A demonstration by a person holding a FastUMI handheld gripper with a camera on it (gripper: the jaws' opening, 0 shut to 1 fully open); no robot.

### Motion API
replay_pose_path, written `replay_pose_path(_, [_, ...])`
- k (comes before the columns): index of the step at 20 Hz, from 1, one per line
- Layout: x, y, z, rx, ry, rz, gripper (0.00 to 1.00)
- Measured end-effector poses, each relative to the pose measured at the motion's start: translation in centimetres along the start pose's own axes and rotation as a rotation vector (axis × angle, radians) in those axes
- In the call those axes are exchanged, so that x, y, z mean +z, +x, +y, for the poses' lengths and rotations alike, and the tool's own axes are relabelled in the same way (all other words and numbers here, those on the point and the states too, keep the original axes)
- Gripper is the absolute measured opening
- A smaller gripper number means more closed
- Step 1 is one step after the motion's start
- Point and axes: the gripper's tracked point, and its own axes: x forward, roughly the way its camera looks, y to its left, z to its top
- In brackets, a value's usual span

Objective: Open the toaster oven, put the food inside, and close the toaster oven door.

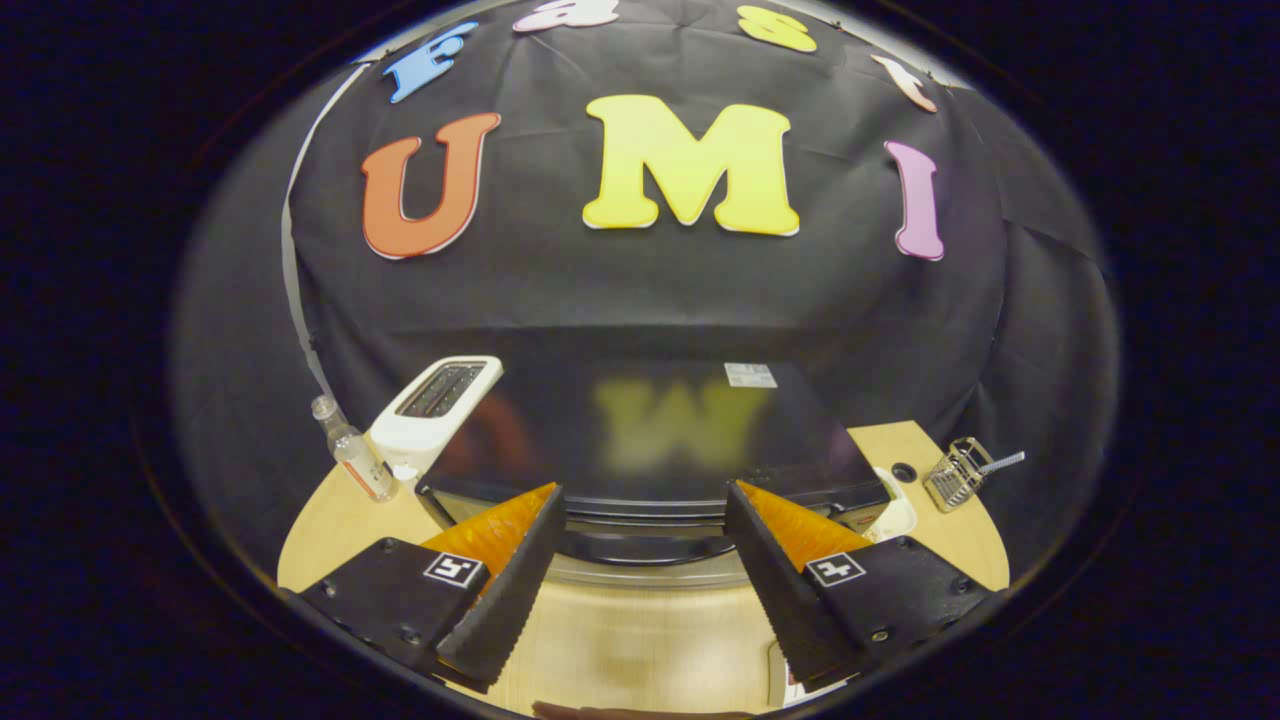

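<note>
Gripper view: I look down over the toaster oven (pixel 650 430) from above its front, my two fingers (pixel 510 580) reaching toward it.
Gripper (pixel 645 580): I hold it spread wide, with nothing between the fingers; bare tabletop shows in the gap.
Fingertips: both end just in front of the toaster oven's front edge, one toward each side of it; I cannot tell whether they touch it.
Toaster oven: dark and glossy on top, with a small pale sticker (pixel 750 375) near its back right corner; it stands on the wooden table (pixel 640 650) against the black cloth wall.
Handle (pixel 645 548): a dark curved bar along the toaster oven's front, lying between my fingertips.
Toaster (pixel 435 415): white, with slots on top, just beside the toaster oven's left side.
Bottle (pixel 350 450): clear plastic, upright, left of the toaster.
Wire basket (pixel 958 473): small, on the table to the right of the toaster oven, apart from it.
Food: I cannot make it out.
</note>
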Motion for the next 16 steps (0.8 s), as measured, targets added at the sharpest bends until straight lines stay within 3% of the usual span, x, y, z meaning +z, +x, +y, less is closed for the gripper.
replay_pose_path(16, [-1.19,0.14,-0.28,-0.027,0.008,-0.016,1.00])
